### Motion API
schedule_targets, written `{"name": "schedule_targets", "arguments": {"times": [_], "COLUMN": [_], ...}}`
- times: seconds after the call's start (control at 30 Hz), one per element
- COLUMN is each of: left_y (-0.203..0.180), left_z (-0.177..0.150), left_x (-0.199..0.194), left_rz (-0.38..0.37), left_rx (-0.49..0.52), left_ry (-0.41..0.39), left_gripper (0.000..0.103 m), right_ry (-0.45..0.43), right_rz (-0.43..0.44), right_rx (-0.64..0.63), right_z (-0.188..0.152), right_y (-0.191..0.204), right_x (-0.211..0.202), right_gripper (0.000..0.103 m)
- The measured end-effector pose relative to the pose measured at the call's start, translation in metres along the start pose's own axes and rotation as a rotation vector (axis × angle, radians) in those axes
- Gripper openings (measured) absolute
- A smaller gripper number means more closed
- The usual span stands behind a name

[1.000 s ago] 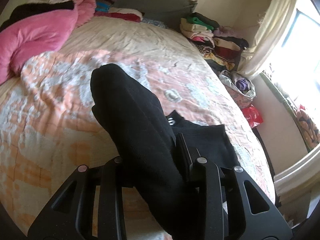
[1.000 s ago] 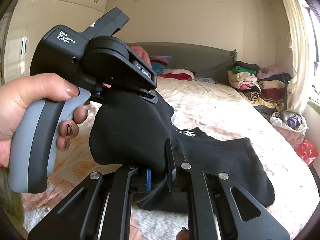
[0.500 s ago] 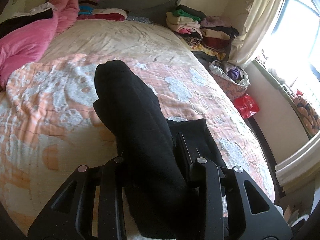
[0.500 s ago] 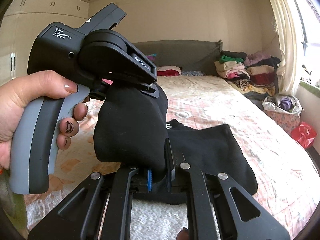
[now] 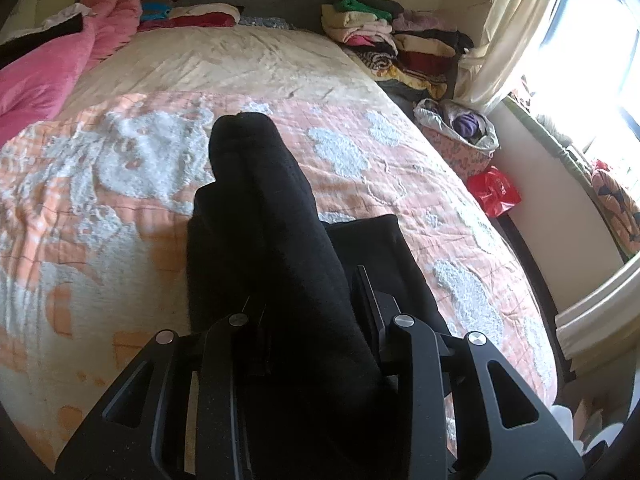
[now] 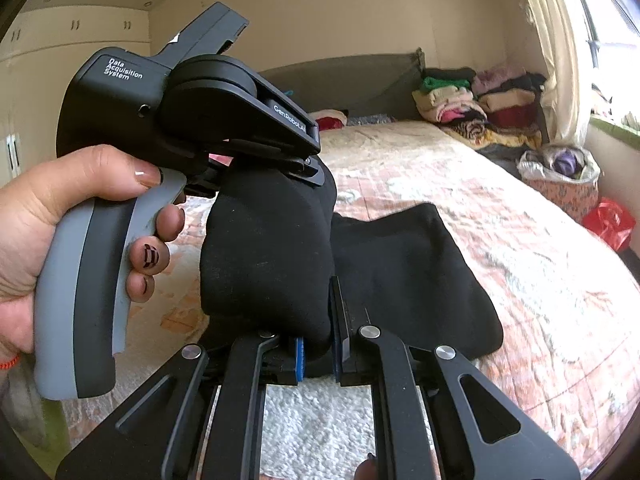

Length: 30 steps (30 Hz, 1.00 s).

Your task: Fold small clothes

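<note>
**Black sock held up between two grippers over the bed**

Peach-and-white quilt [image 5: 120, 208] covers a bed [image 6: 540, 280] that fills the room from the near edge to a grey headboard [image 6: 360, 76].

Seen from the right wrist, the right gripper [image 6: 318, 354] has its blue-edged pads closed tight on the lower fold of a black sock [image 6: 268, 256], pinching a bunched edge of the cloth. The sock rises from those pads toward 12 o'clock, where the left gripper [image 6: 316, 172] clamps its upper end; the cloth hangs slack and bulging between the two. A person's hand [image 6: 52, 216] wraps the grey handle of that left tool at 9 o'clock.

From the left wrist, the left gripper [image 5: 312, 312] has its fingers pressed against both sides of the same sock [image 5: 260, 220], which stands up between them and runs toward 12 o'clock, folded over at its top.

Behind the held sock, at 3 o'clock in the right-wrist view, a second black garment [image 6: 416, 276] lies flat on the quilt. Farther out sit a pink blanket [image 5: 52, 72] at 10 o'clock in the left-wrist view, stacked folded clothes [image 6: 476, 108] at 1 o'clock by the headboard, a bag of laundry [image 5: 460, 132] and a red bag [image 5: 494, 190] at 3 o'clock beside the bed, and a cream curtain [image 5: 508, 28] at the bright window.
</note>
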<state>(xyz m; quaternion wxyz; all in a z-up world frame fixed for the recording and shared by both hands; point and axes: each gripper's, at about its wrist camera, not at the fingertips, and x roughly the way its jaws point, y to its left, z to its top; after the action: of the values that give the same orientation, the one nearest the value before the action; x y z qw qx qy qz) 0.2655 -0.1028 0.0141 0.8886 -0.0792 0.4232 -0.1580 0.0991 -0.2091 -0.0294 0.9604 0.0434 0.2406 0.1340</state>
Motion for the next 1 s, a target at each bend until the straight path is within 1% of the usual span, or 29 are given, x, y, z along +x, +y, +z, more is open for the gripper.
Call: {"name": "schedule_targets", "arguments": {"times": [0.13, 0.33, 0.47, 0.63, 0.67, 0.7, 0.73, 0.77, 0.9, 0.93, 1.0], "left_y": [-0.006, -0.018, -0.025, -0.034, -0.035, -0.035, -0.035, -0.033, -0.029, -0.026, -0.023], "left_z": [0.000, -0.003, -0.003, -0.001, -0.001, -0.001, -0.001, -0.001, -0.002, -0.002, -0.002], "left_x": [0.013, 0.030, 0.041, 0.052, 0.054, 0.055, 0.056, 0.057, 0.058, 0.055, 0.049], "left_rz": [-0.001, 0.001, -0.004, -0.012, -0.013, -0.016, -0.020, -0.023, -0.060, -0.077, -0.100], "left_rx": [0.000, 0.008, 0.009, 0.017, 0.018, 0.015, 0.006, -0.006, -0.033, -0.050, -0.072], "left_ry": [0.019, 0.030, 0.050, 0.061, 0.060, 0.057, 0.056, 0.057, 0.053, 0.043, 0.022], "left_gripper": [0.025, 0.028, 0.030, 0.037, 0.038, 0.042, 0.050, 0.052, 0.059, 0.069, 0.078], "right_ry": [0.023, 0.063, 0.079, 0.093, 0.095, 0.099, 0.102, 0.109, 0.125, 0.130, 0.147], "right_rz": [0.011, 0.028, 0.045, 0.055, 0.053, 0.052, 0.051, 0.053, 0.062, 0.060, 0.065], "right_rx": [0.045, 0.150, 0.201, 0.248, 0.263, 0.278, 0.289, 0.306, 0.336, 0.341, 0.375], "right_z": [-0.003, -0.008, -0.011, -0.016, -0.017, -0.018, -0.018, -0.020, -0.023, -0.023, -0.026], "right_y": [-0.014, -0.039, -0.048, -0.056, -0.059, -0.062, -0.065, -0.069, -0.074, -0.075, -0.080], "right_x": [0.006, 0.015, 0.018, 0.019, 0.019, 0.019, 0.020, 0.021, 0.023, 0.024, 0.027], "right_gripper": [0.009, 0.009, 0.009, 0.009, 0.011, 0.014, 0.016, 0.018, 0.018, 0.018, 0.019]}}
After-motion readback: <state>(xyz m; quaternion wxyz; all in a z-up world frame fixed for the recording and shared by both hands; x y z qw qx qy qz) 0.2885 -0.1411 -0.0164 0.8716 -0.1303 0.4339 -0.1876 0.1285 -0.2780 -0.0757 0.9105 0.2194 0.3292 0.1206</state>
